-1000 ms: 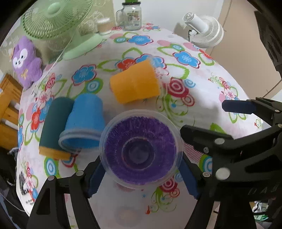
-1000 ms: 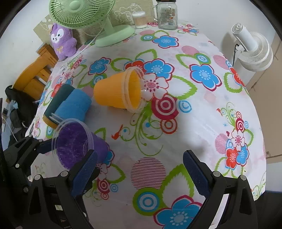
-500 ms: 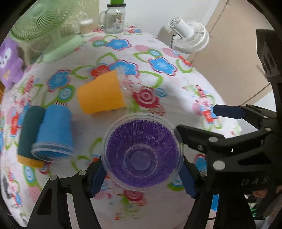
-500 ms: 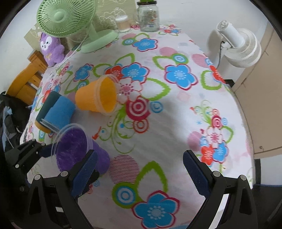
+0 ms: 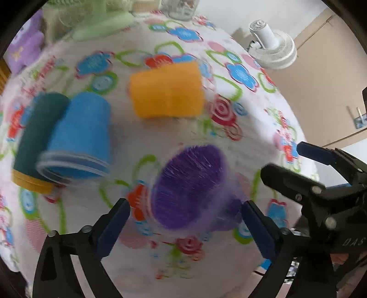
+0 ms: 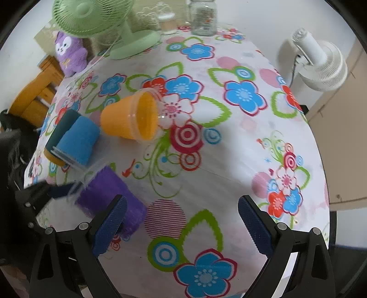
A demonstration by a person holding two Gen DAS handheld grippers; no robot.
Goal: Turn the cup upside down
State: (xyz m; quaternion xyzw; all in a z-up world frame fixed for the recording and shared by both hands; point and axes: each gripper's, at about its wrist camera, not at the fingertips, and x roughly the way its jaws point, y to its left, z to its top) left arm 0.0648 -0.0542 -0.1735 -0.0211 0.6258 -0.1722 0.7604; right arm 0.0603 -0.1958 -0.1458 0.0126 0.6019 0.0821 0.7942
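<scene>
The purple cup (image 5: 190, 185) with its clear plastic shell lies tilted between the fingers of my left gripper (image 5: 185, 220), mouth toward the camera and blurred by motion. The left jaws stand wide, with a gap on each side of the cup. In the right wrist view the purple cup (image 6: 107, 190) lies on its side on the flowered tablecloth (image 6: 229, 160), beside the left gripper (image 6: 45, 192). My right gripper (image 6: 181, 217) is open and empty just right of the cup. An orange cup (image 6: 130, 119), a blue cup (image 6: 78, 142) and a dark teal cup (image 5: 34, 128) lie on their sides farther back.
A green fan (image 6: 110, 23), a purple plush toy (image 6: 70, 55), a glass jar (image 6: 203, 17) and a small container (image 6: 168, 21) stand at the table's far edge. A white fan (image 6: 321, 62) stands off the right side. A wooden chair (image 6: 34, 96) is at the left.
My left gripper has opened; the purple cup, gripped upright-facing before, now tips over onto its side on the cloth. The right gripper stays open, shifted slightly.
</scene>
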